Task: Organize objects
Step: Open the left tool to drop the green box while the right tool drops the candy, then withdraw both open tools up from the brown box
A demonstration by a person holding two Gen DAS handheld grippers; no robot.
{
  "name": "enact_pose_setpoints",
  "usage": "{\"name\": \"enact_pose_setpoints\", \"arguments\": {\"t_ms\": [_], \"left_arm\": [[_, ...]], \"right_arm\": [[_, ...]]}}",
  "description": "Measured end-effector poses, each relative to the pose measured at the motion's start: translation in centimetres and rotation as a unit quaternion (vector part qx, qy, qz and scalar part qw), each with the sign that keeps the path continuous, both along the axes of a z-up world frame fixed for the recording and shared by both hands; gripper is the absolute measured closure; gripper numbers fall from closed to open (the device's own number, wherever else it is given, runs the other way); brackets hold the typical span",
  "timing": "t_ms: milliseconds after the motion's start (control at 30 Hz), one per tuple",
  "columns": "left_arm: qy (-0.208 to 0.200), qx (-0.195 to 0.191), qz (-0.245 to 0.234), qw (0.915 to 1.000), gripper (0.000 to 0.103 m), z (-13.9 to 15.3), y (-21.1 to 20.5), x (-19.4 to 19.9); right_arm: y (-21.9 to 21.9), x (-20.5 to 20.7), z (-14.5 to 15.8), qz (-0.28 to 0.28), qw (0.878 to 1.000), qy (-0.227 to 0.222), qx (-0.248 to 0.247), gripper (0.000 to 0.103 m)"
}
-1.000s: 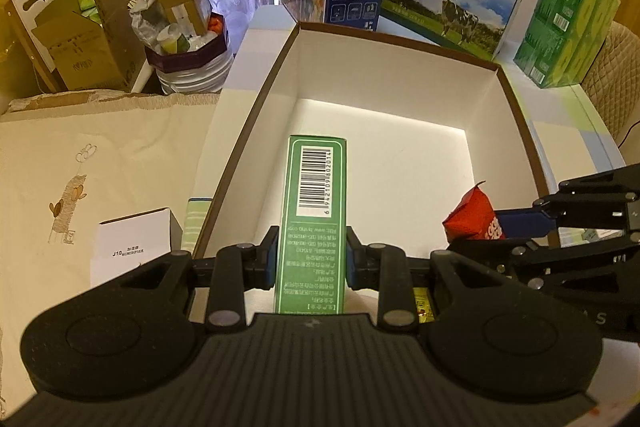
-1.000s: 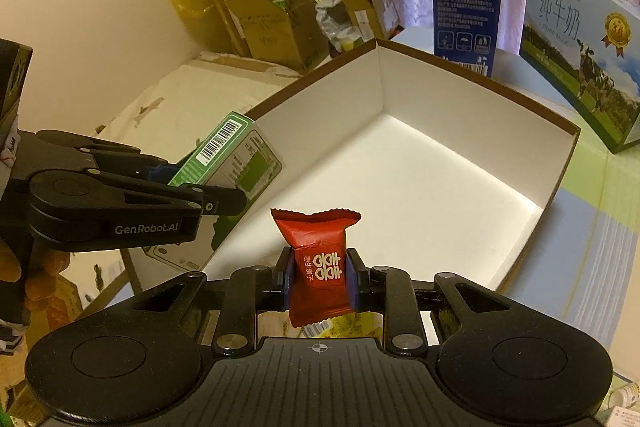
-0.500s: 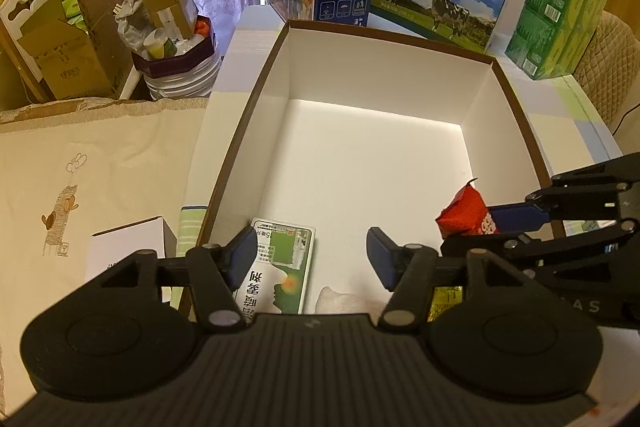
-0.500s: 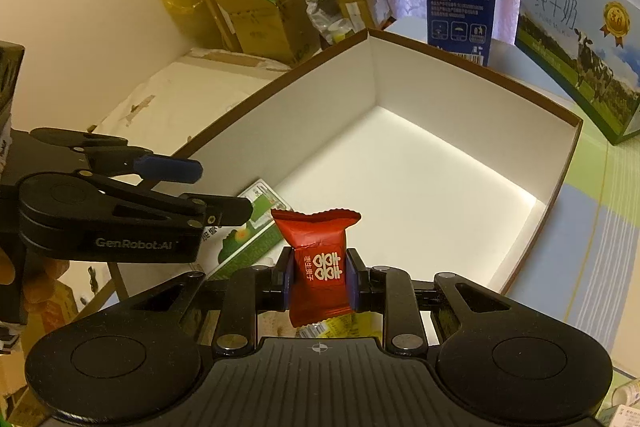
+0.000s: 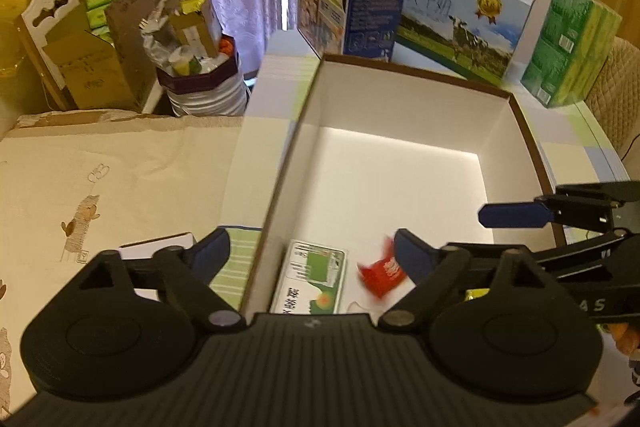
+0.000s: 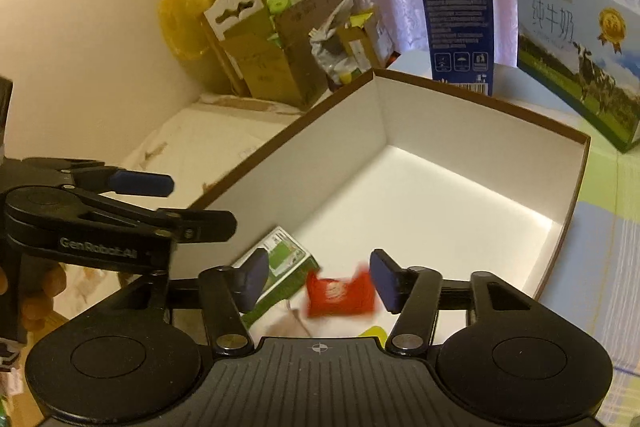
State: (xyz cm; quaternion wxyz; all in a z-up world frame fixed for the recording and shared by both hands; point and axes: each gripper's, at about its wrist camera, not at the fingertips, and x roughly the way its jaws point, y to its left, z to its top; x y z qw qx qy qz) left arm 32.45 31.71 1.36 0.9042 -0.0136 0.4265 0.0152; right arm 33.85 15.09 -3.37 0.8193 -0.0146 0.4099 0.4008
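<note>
A cluttered room: curtains behind, milk cartons (image 5: 460, 23) standing past a white-lined tray box (image 5: 404, 99) on the table. Left to right at the box's near end lie a green carton (image 5: 316, 277), flat, long axis running toward the far wall, and a red candy packet (image 6: 340, 293), blurred, seemingly crosswise. The left gripper (image 5: 312, 251) is spread wide, empty. The right gripper (image 6: 320, 277) is likewise released above the packet.

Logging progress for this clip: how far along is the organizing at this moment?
Done: the green carton lies flat inside the open box, near its front. In hand: nothing; the left gripper and right gripper are both open, and the blurred red candy packet sits below the right fingers, inside the box. Left: a white box on the table outside.
</note>
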Motion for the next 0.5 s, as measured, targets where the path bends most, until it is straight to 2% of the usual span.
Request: {"name": "enact_pose_setpoints", "arguments": {"t_ms": [367,500], "left_arm": [[-0.013,-0.012,0.002,0.9998,0.001,0.6,-0.8,-1.8],[-0.020,-0.015,0.003,0.9997,0.001,0.9,-1.3,-2.4]], "right_arm": [[-1.3,-1.2,0.9,-0.007,1.000,-0.014,-0.020,0.044],[-2.1,-1.5,1.2,-0.020,0.999,-0.013,-0.023,0.042]]}}
